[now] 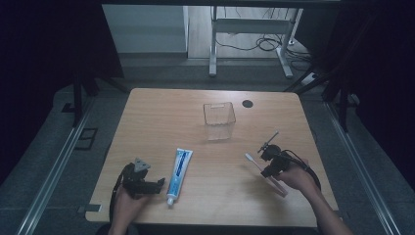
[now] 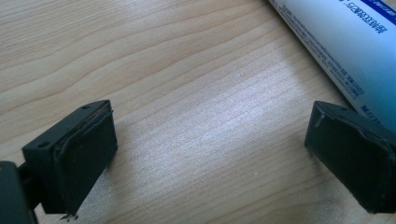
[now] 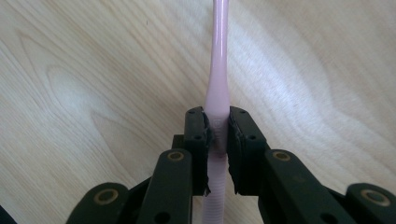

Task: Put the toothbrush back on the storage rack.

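A pink toothbrush (image 1: 254,164) lies at the table's front right, its white head pointing left and away. My right gripper (image 1: 270,163) is shut on its handle; in the right gripper view the two jaws squeeze the pink toothbrush (image 3: 218,84) at mid-handle. A white and blue toothpaste tube (image 1: 179,174) lies front centre, cap toward the front edge. My left gripper (image 1: 157,185) stands open just left of it; in the left gripper view the toothpaste tube (image 2: 345,42) passes by the right jaw, with bare wood between the jaws.
A clear plastic square cup (image 1: 219,120) stands upright at the middle back of the wooden table (image 1: 161,117). A black round cap (image 1: 247,103) sits in the tabletop behind it. Metal desk legs and cables are on the floor beyond.
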Available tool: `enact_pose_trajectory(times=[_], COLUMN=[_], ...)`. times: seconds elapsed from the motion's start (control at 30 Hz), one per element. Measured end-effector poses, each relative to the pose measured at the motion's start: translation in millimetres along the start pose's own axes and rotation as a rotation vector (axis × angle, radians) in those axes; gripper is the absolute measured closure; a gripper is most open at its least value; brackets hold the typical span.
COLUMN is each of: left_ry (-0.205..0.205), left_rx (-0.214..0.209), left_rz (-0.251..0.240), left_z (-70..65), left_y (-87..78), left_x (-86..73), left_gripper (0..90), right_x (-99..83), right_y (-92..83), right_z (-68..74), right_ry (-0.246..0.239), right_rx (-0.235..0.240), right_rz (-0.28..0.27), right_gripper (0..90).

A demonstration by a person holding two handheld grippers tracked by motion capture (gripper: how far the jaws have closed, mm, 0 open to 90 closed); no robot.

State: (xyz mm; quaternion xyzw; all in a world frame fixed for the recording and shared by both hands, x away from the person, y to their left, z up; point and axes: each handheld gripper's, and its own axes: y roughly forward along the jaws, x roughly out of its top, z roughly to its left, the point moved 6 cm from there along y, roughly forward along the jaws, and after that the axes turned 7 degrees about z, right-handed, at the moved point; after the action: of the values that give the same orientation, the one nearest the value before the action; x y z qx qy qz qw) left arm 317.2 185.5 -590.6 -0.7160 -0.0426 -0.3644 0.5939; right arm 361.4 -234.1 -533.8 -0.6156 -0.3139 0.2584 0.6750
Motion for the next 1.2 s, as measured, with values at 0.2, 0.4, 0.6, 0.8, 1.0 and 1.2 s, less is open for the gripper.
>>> enact_pose_trajectory(times=[0.2,0.4,0.6,0.8,1.0,1.2], left_ry=[0.000,0.000,0.000,0.000,0.000,0.003], left_rx=[0.000,0.000,0.000,0.000,0.000,0.000], left_rz=[0.000,0.000,0.000,0.000,0.000,0.000], left_z=[0.0,0.0,-0.1,0.0,0.0,0.2], left_y=[0.0,0.0,0.0,0.0,0.0,0.0], left_x=[0.0,0.0,0.0,0.0,0.0,0.1], left_gripper=[2.3,2.3,2.3,2.3,2.3,2.3], right_x=[3.2,8.3,15.7,24.9,34.9,44.5], right_y=[-11.1,-25.1,-34.4,-39.0,-44.3,-51.2], right_z=[-0.7,-0.6,-1.7,-0.1,1.2,0.8], right_ry=[0.007,0.009,0.008,0.006,0.007,0.013], right_rx=[0.005,0.008,0.000,-0.005,-0.006,-0.006], right_rz=[-0.071,-0.156,-0.234,-0.297,-0.353,-0.406], right_gripper=[78.5,78.6,78.5,78.5,78.5,78.5])
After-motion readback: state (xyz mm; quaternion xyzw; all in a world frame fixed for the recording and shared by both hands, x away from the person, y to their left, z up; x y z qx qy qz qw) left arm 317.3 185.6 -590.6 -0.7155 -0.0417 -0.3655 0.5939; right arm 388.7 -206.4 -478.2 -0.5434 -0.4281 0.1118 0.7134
